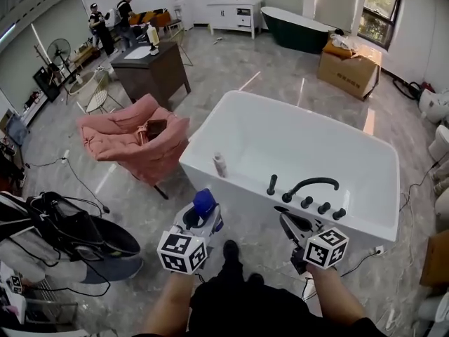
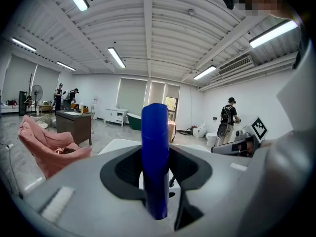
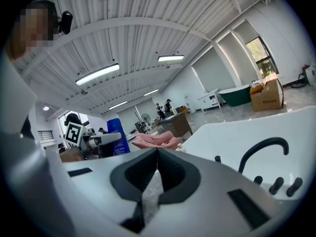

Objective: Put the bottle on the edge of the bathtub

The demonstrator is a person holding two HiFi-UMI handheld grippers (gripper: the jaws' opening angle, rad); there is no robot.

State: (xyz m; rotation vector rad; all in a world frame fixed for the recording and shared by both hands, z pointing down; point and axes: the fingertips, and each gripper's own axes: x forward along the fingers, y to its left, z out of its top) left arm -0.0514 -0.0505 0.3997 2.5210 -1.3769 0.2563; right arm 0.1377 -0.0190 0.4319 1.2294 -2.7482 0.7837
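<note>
I see the grey marble floor (image 1: 245,65) carrying the white bathtub (image 1: 302,142); a pink armchair (image 1: 130,135) stands left of the tub, a cardboard box (image 1: 349,72) beyond it.

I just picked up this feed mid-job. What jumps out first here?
The white bathtub fills the middle of the head view, with a black faucet on its near rim. Just in front of it, the left hand-held gripper clamps an upright blue bottle. A pink armchair sits to the bathtub's left.
</note>
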